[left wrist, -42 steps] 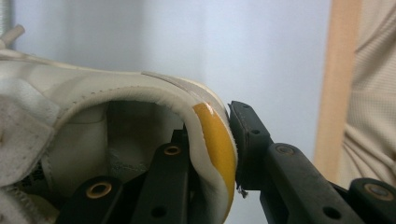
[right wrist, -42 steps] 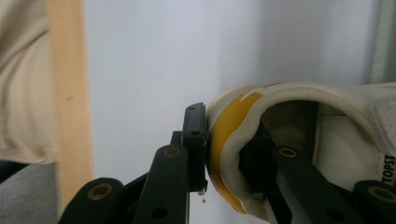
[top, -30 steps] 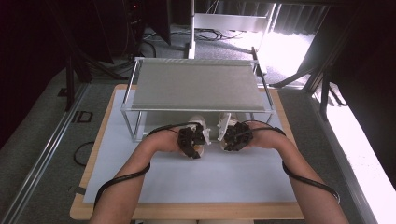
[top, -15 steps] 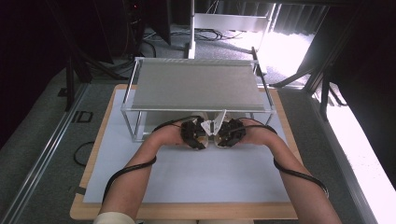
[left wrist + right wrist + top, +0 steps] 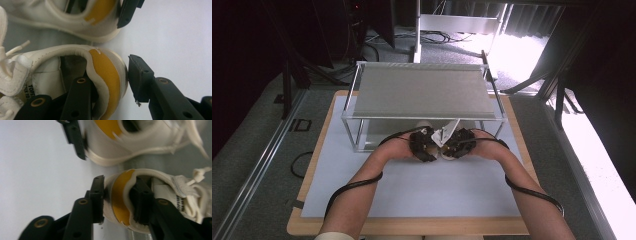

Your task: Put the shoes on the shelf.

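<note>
White shoes with yellow heel patches, side by side on the pale surface, at the front edge of the metal rack. Left shoe heel clamped in left gripper jaws, one jaw inside. Right shoe heel pinched the same way by right gripper.

Your two grippers, the left gripper and the right gripper, are black. The left shoe is creamy white with a yellow patch on its heel, and its laces are white. The right shoe is creamy white with a yellow heel patch too. The mat under them is pale bluish white. The table edge is light brown wood. The rack on the far side has a grey top and silver legs.
</note>
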Tool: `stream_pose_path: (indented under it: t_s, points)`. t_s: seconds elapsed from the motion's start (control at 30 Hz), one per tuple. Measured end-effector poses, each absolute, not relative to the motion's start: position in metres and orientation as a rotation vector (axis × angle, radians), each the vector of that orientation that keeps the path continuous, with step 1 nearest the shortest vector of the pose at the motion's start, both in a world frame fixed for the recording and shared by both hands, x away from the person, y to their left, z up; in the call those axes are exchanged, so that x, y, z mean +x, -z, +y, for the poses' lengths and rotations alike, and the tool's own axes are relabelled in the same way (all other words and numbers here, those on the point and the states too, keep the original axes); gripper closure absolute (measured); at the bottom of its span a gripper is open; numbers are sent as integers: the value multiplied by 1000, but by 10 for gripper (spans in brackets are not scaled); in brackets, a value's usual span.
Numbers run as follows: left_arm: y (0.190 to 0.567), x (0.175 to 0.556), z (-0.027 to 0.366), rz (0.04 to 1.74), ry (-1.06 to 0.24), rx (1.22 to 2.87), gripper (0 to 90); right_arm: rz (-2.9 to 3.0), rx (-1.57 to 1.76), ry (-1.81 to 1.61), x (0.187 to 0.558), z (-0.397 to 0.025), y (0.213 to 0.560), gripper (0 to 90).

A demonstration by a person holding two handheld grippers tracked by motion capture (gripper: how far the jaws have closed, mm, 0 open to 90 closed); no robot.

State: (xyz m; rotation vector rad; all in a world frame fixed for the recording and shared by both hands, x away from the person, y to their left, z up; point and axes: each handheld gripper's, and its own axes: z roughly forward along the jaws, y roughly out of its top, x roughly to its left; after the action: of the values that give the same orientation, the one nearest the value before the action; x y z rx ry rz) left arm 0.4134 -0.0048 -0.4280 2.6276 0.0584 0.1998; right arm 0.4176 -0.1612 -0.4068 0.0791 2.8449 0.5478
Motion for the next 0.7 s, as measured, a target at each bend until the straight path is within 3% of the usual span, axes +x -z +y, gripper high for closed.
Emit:
stream_pose_path:
  t_s: [0.13,0.2,0.3,0.47,0.6,0.7]
  points:
    - [429,410,-6,-52,-225,2631,656,2913,-17,-556,408,-165,409,701]
    - [427,413,-7,-32,-228,2642,646,2915,-7,-596,409,-168,408,670]
    - [422,417,-8,93,-242,2620,536,2846,89,-643,412,-171,403,555]
    - [410,414,-5,177,-311,2571,460,2797,142,-698,410,-173,393,504]
    - [396,412,1,263,-368,2518,459,2736,203,-751,405,-176,383,501]
    - [388,404,6,304,-354,2483,460,2712,234,-797,399,-178,380,548]
